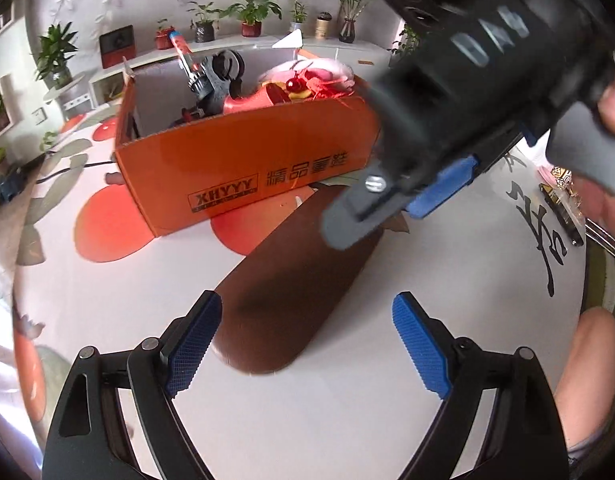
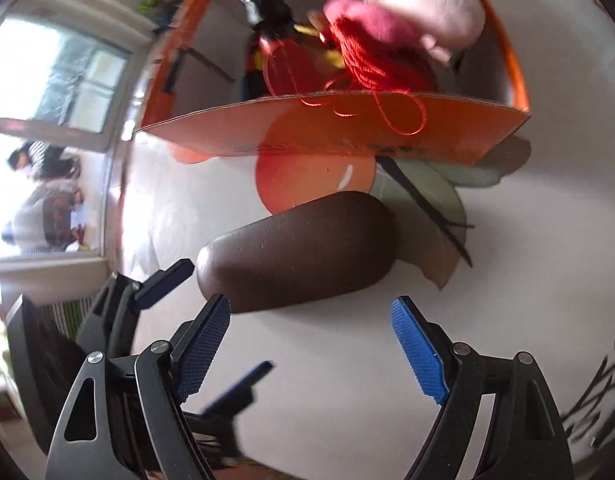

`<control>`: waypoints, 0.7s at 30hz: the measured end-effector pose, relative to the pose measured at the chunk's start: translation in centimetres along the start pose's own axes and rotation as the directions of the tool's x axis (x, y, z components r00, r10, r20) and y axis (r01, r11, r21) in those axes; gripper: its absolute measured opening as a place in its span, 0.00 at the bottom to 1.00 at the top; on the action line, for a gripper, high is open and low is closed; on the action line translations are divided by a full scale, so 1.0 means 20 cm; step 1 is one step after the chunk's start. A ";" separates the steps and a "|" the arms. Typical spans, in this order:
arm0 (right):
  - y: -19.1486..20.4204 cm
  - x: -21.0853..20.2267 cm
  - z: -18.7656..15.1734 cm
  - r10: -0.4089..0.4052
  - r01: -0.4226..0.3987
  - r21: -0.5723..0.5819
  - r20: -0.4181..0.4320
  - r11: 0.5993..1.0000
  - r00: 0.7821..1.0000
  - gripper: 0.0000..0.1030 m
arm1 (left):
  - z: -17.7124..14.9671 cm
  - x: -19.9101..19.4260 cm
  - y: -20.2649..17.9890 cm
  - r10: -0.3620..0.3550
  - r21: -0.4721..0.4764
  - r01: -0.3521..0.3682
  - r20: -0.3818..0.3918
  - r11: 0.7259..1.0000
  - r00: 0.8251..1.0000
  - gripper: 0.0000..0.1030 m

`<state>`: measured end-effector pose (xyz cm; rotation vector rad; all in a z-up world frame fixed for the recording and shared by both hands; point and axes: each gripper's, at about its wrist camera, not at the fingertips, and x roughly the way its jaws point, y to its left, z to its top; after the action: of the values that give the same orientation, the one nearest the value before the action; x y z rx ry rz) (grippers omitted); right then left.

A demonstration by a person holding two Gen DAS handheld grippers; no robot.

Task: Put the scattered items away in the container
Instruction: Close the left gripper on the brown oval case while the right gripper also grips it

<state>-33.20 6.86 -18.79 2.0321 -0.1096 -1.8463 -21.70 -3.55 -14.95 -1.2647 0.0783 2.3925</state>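
Brown case (image 1: 291, 280) lay flat on the white table (image 1: 347, 400), just in front of the orange box (image 1: 243, 160). It was long with round ends. One end pointed at the box, and the other end sat near the left tool (image 1: 307, 344). The left tool had its blue pads (image 1: 195, 344) wide apart, with nothing between them. It sat low, close to the near end of the case.

The right tool (image 2: 311, 348) was also wide apart and held nothing. In the right view, the case (image 2: 299, 252) lay just ahead of its blue pads (image 2: 203, 352). In the left view, the right tool (image 1: 391, 200) was above the far end of the case, and a hand (image 1: 611, 104) gripped it.

The box stood open on the table. Inside were a pink soft toy (image 2: 423, 12), a bundle of red string (image 2: 371, 60) and a grey toy (image 1: 211, 76). A loop of the string hung over the box's front wall. The table had big orange spots (image 1: 107, 228) and black writing (image 1: 543, 236) on it. Potted plants (image 1: 251, 12) stood on a shelf behind the box.
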 end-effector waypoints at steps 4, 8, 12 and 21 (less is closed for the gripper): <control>0.00 0.09 0.09 -0.024 0.026 0.066 -0.040 0.997 0.999 0.82 | 0.02 0.06 0.02 0.005 0.035 -0.005 0.009 0.999 1.000 0.86; 0.01 0.13 0.16 -0.054 0.057 0.084 -0.039 0.995 0.998 0.83 | 0.04 0.10 0.02 -0.002 0.070 0.001 0.005 0.998 1.000 0.86; 0.04 0.16 0.19 -0.083 0.088 0.086 -0.054 0.992 0.995 0.83 | 0.04 0.13 0.02 -0.015 0.080 0.015 0.004 0.997 1.000 0.87; 0.12 0.28 0.18 -0.120 0.123 0.019 -0.113 0.992 0.986 0.70 | -0.03 0.18 -0.03 -0.040 -0.004 0.040 -0.012 0.999 0.999 0.73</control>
<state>-35.45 2.03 -23.52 2.1987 0.0221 -1.8057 -22.69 -1.92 -18.03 -1.2702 0.0511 2.3526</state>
